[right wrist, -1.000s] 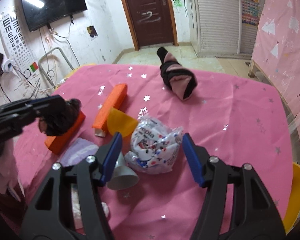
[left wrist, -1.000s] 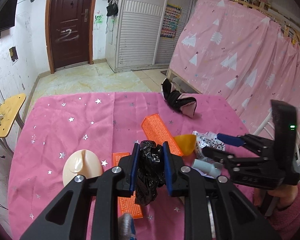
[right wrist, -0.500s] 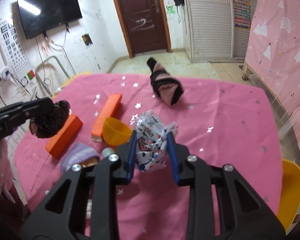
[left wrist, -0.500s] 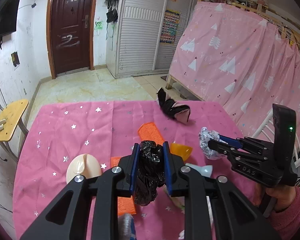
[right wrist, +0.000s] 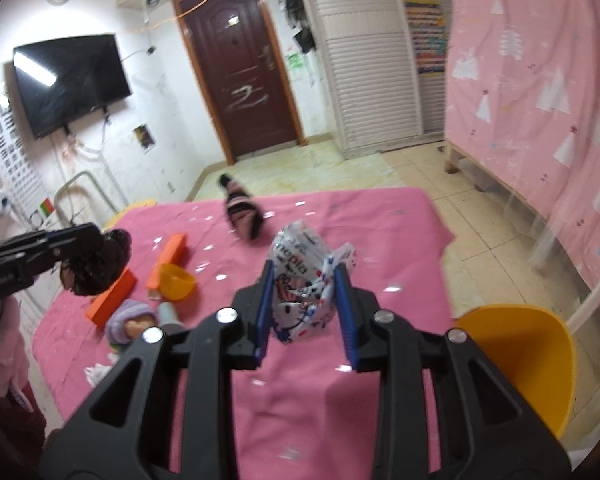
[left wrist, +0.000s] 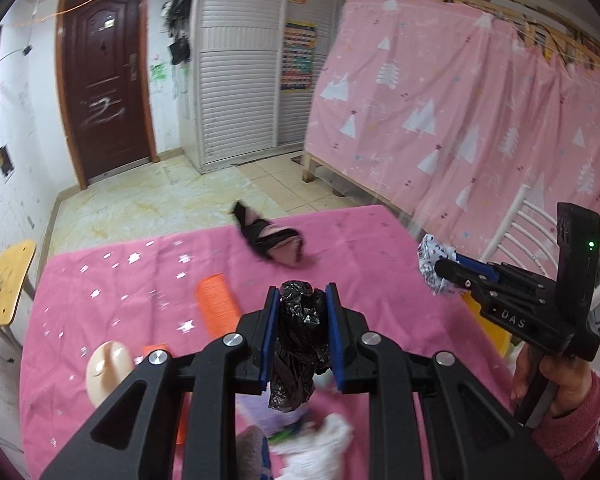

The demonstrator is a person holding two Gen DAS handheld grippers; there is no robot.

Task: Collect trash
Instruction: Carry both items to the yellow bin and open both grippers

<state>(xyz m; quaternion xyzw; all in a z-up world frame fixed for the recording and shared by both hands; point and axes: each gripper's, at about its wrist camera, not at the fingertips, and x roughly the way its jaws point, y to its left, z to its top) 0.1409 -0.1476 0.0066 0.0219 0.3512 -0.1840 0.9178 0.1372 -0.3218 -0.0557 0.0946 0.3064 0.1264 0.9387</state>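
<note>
From your left wrist view, the left gripper (left wrist: pixel 302 322) is clamped on a crumpled black plastic bag (left wrist: pixel 300 340), which sits squarely between the blue-padded fingers (left wrist: pixel 269 336) with its tail hanging below them, raised above the pink star-printed worktop (left wrist: pixel 112 280); off to the right your right gripper (left wrist: pixel 446 276) carries a crinkled white printed wrapper (left wrist: pixel 430 266) in the air, presumably so both pieces can go to a bin together (none is visible). From your right wrist view, the fingers are closed on that wrapper (right wrist: pixel 306 284), pinched at its middle with the top bulging above the pads and the bottom dangling clear of the cloth. An orange plastic funnel-shaped cup (right wrist: pixel 176 280), two orange blocks and a small doll lie on the worktop below.
</note>
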